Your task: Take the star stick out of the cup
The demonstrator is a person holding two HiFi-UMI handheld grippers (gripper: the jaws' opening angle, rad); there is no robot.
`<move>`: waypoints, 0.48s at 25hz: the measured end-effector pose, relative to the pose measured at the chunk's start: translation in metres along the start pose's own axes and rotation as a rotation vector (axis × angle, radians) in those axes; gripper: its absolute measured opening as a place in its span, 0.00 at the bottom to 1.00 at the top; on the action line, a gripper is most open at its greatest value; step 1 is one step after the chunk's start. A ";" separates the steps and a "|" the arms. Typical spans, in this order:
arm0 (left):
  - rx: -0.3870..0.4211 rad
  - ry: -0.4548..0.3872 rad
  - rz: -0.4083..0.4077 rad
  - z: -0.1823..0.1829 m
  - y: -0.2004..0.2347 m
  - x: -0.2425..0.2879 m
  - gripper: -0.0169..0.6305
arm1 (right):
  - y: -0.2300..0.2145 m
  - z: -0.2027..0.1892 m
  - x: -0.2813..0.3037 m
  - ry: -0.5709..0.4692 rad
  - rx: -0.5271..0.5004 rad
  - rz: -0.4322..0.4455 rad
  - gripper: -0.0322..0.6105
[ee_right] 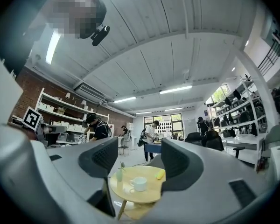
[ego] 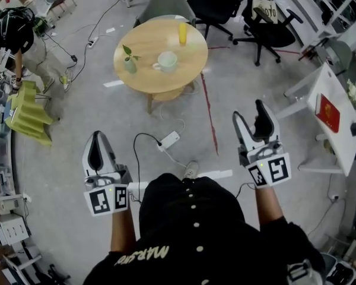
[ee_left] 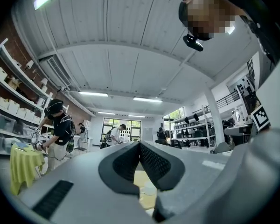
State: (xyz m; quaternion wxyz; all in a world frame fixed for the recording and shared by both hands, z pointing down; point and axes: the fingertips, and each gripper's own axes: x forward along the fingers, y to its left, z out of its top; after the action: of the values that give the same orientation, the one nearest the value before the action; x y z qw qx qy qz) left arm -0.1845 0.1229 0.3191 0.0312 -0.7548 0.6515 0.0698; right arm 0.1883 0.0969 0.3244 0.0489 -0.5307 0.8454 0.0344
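Far ahead stands a round wooden table (ego: 160, 76) (ee_right: 136, 193). A small pale green cup (ego: 130, 65) (ee_right: 119, 174) on it holds a thin stick with a green top (ego: 127, 51). Beside it sit a white mug (ego: 167, 61) (ee_right: 139, 184) and a yellow item (ego: 182, 33) (ee_right: 159, 174). My left gripper (ego: 98, 140) (ee_left: 140, 146) is held low at the left, shut and empty. My right gripper (ego: 252, 116) (ee_right: 140, 146) is open at the right, nothing between its jaws. Both are well short of the table.
A power strip (ego: 170, 140) with cables and a red line (ego: 209, 114) lie on the floor between me and the table. Black office chairs (ego: 267, 22) stand behind it. At the left are a person (ego: 15, 37) and a yellow-green cloth (ego: 29, 114). A white table (ego: 335, 120) is at the right.
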 end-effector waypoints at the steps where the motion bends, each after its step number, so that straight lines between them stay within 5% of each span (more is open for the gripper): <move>1: 0.001 0.004 0.000 -0.002 -0.003 0.004 0.03 | -0.005 -0.003 0.003 0.005 0.000 0.000 0.49; 12: -0.009 0.033 -0.027 -0.027 -0.004 0.068 0.03 | -0.033 -0.024 0.042 0.032 0.009 -0.011 0.49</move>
State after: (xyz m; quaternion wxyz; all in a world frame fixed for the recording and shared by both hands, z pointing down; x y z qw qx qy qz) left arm -0.1689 0.0537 0.3352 0.0182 -0.7648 0.6413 0.0598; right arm 0.1986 0.0419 0.3432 0.0379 -0.5355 0.8434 0.0219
